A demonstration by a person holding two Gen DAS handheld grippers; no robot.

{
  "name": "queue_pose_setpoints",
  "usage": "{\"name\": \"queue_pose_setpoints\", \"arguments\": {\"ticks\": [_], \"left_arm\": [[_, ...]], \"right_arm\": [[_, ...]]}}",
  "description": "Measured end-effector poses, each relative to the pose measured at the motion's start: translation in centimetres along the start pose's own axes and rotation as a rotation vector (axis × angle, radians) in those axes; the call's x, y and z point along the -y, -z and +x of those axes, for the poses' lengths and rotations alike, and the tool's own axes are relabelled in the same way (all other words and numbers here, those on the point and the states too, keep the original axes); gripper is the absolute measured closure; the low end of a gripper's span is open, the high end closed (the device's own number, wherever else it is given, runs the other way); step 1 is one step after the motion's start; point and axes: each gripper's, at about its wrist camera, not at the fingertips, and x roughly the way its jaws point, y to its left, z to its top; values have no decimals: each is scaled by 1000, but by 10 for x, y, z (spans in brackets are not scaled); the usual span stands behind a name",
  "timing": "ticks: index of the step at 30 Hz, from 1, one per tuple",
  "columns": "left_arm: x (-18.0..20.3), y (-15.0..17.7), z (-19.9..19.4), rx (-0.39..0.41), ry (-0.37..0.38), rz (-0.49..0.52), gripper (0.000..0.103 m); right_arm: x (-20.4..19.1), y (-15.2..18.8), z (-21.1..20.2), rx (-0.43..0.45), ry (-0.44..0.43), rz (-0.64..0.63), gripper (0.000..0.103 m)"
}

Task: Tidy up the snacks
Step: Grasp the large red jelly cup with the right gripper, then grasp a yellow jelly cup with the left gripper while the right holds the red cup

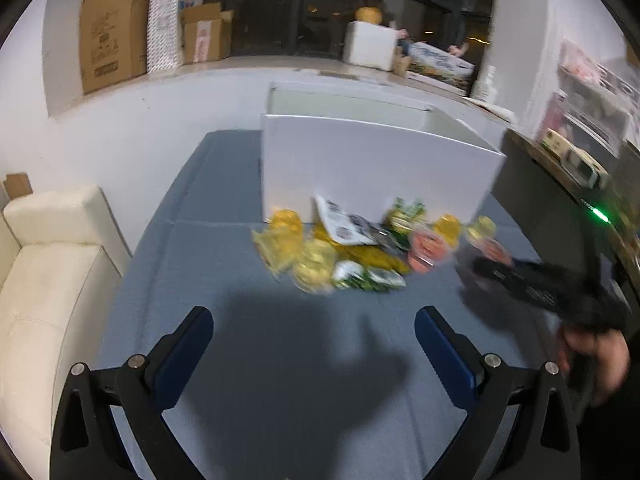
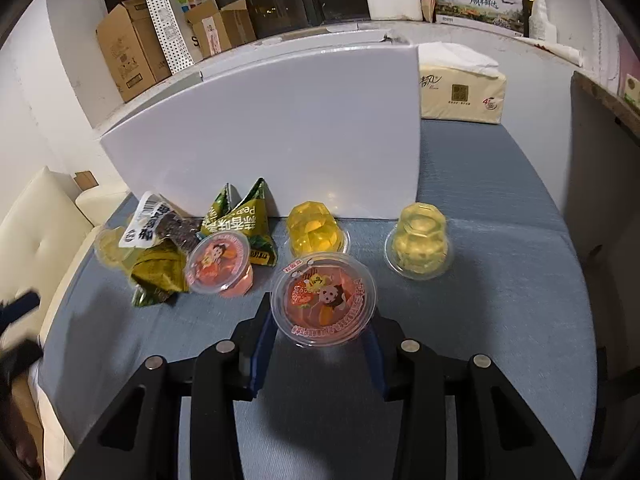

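Note:
A red jelly cup (image 2: 324, 300) with a cartoon lid stands on the blue cloth (image 2: 500, 300), and my right gripper (image 2: 320, 316) is shut on its sides. Just behind it are a second red cup (image 2: 220, 264), two yellow jelly cups (image 2: 316, 230) (image 2: 420, 246), green triangular packets (image 2: 244, 216) and a white-labelled packet (image 2: 148, 224). All of them lie in front of a tall white box (image 2: 280, 128). My left gripper (image 1: 314, 314) hangs open over bare cloth, short of the blurred snack pile (image 1: 340, 252), with nothing between its fingers.
A tissue pack (image 2: 460, 92) sits right of the white box (image 1: 380, 168). A cream sofa (image 1: 48, 280) borders the cloth on the left, a dark cabinet (image 1: 560, 200) on the right. Cardboard boxes (image 1: 112, 32) line the window ledge behind.

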Motion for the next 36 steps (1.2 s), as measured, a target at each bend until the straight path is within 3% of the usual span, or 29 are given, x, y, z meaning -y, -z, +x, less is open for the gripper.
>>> {"name": "queue_pose_setpoints", "arguments": {"ticks": [4,11,14,15,18,19,20,27,36], "left_arm": [[-17,-18,26,-25,-56,-28,1],[-33,-38,69,-68,-40,-105,4],[-32,-41,85,-101,-60,-130,25],[-34,-40,88,-104,-35,-159,26],[-39,-41,90,-95,38,-225,45],[-39,-42,91,-98,42,-226,59],[-39,-41,93,-112,45,-223,65],[-44,-31,78,-87,100,-224,66],[-24,-29,24,5,133,-100,67]], "right_arm": [[-4,4,-19,31,-15,-4,60],[-12,11,-44,73,-50,-20,60],[-16,16,-49,74,-67,-12,60],[-16,18,-49,73,-68,-14,60],[-19,23,-50,67,-77,-10,60],[-20,25,-51,67,-79,-9,60],[-22,26,-51,64,-84,-9,60],[-29,28,-58,80,-108,-5,60],[-41,19,-72,117,-132,-18,60]]}}
